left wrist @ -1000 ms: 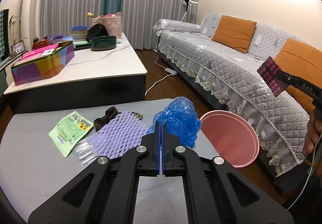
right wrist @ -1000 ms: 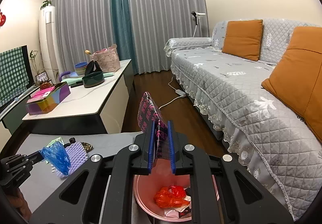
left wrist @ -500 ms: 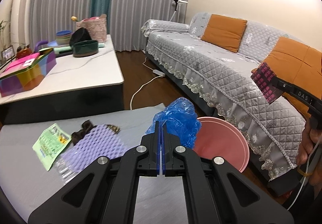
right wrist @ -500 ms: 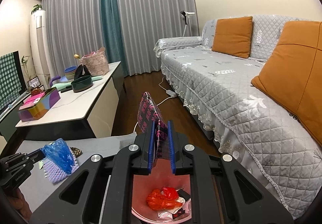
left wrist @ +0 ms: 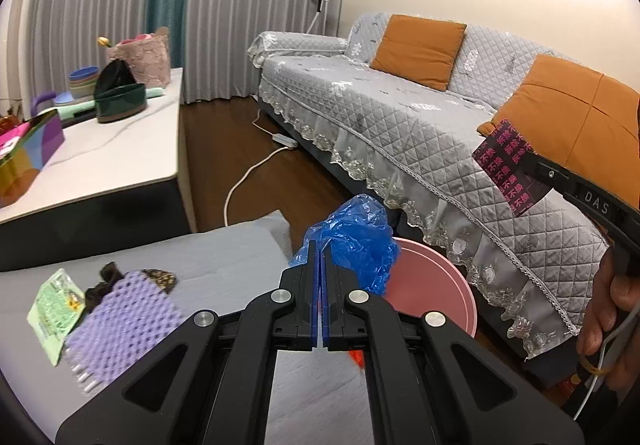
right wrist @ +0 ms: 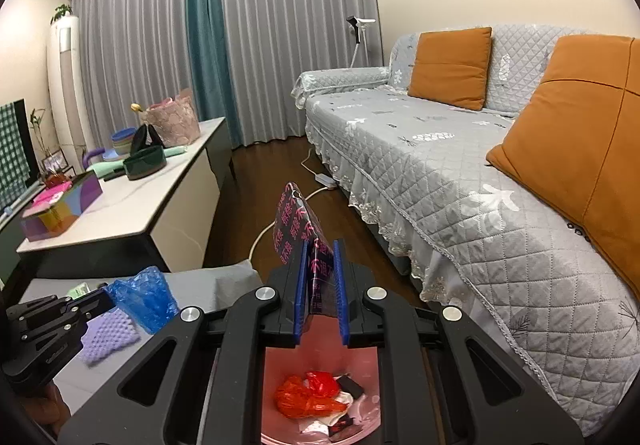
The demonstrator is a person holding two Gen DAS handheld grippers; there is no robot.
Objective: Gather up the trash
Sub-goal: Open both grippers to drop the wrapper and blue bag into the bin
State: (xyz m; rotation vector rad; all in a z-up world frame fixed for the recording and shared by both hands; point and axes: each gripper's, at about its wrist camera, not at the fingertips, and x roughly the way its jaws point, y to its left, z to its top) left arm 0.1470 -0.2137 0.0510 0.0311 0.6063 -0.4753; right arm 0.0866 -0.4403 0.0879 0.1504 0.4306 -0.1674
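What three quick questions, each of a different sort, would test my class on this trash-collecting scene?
1. True or false: the left claw is shut on the blue plastic bag.
2. What does the right claw hold: A) the purple foam net, B) the dark wrapper with pink print, C) the green packet?
3. Fill in: an orange-red bag lies inside the pink ____.

Key: 1 true; 2 B; 3 bin.
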